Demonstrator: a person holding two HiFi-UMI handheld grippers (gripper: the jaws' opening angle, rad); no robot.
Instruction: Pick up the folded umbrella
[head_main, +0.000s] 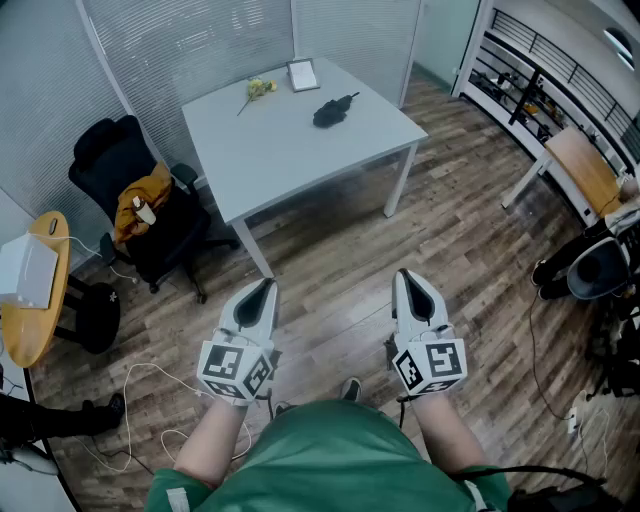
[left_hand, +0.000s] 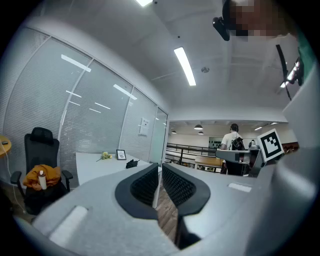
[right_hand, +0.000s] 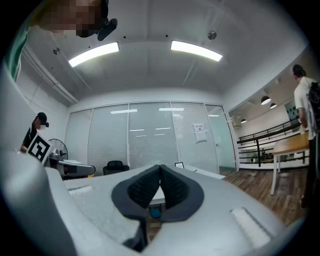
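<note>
The folded umbrella (head_main: 335, 110), a small black bundle, lies on the white table (head_main: 290, 150) well ahead of me, toward its far right side. In the left gripper view the umbrella (left_hand: 132, 163) shows small on the table (left_hand: 95, 167), beyond the jaws. My left gripper (head_main: 262, 290) and right gripper (head_main: 410, 280) hover side by side over the wooden floor, short of the table and pointing level toward it. Both have their jaws shut, tips touching, with nothing between them. The left gripper (left_hand: 160, 170) and right gripper (right_hand: 160, 168) look the same in their own views.
A yellow flower (head_main: 260, 88) and a picture frame (head_main: 303, 74) lie at the table's far edge. A black office chair with an orange cloth (head_main: 140, 205) stands left of the table, next to a round wooden table (head_main: 35, 290). Cables (head_main: 140, 395) trail on the floor. A wooden bench (head_main: 585, 170) stands at the right.
</note>
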